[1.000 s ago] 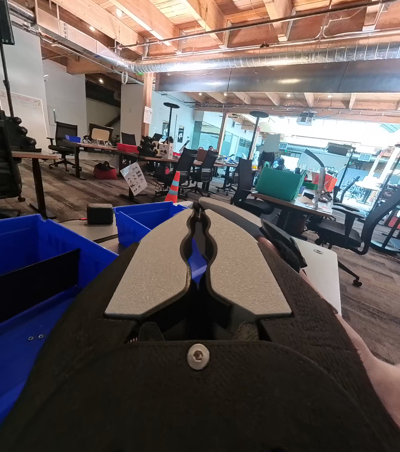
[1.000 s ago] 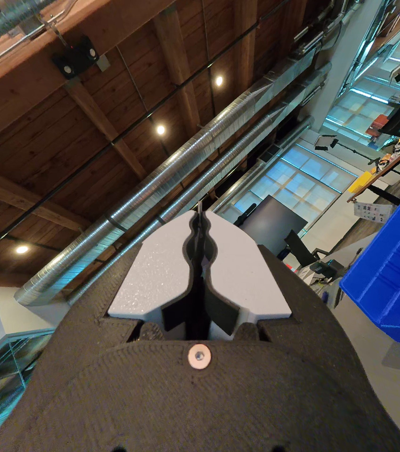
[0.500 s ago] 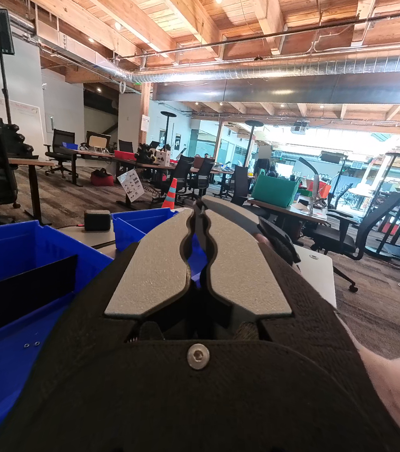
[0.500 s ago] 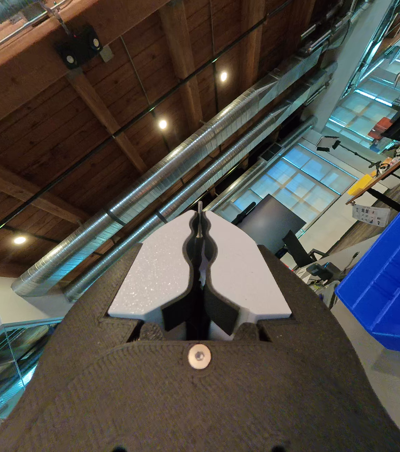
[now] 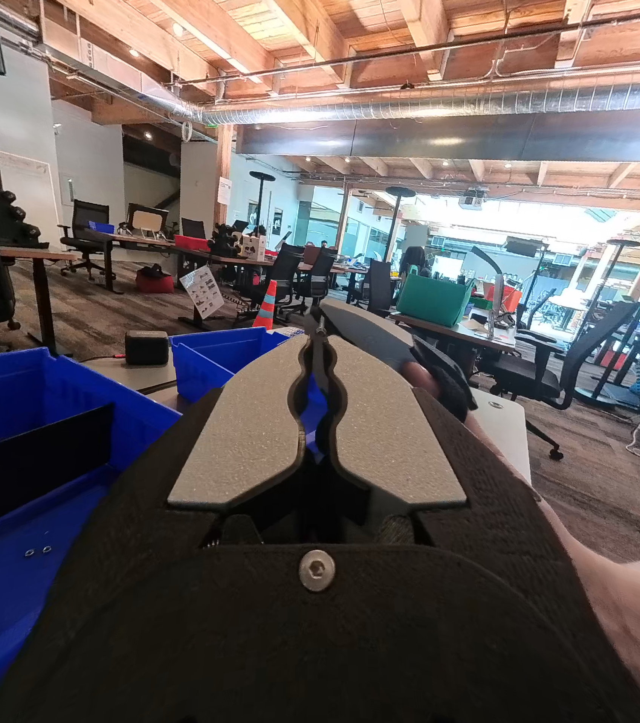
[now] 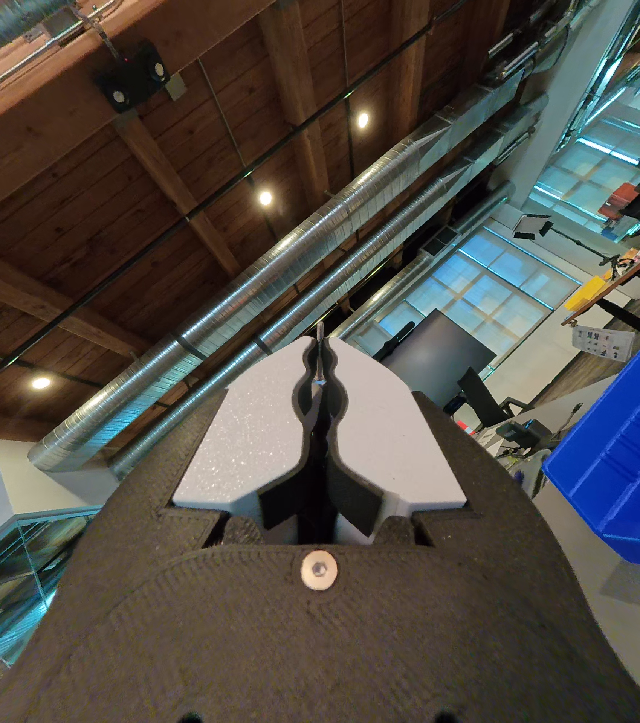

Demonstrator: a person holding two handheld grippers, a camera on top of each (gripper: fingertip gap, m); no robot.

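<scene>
Grey fingers [image 5: 384, 422], black housing, silver screw [image 5: 316, 575]

Open-plan office, desks [image 5: 463, 332], swivel chairs [image 5: 537, 375], exposed ceiling ducts [image 6: 232, 313]

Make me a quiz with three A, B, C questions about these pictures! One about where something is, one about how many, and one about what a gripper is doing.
1. Where is the small black box?
A on the table beside the smaller blue bin
B on a chair
C on the floor

2. How many tiny metal pieces lie in the big blue bin?
A two
B five
C none

3. The right gripper has its jaws:
A wide open
B shut on a screw
C shut on a cup

Answers:
1. A, it sits on the grey tabletop by that bin.
2. A, two lie side by side.
3. B, the screw pokes out between the closed jaws.
</scene>
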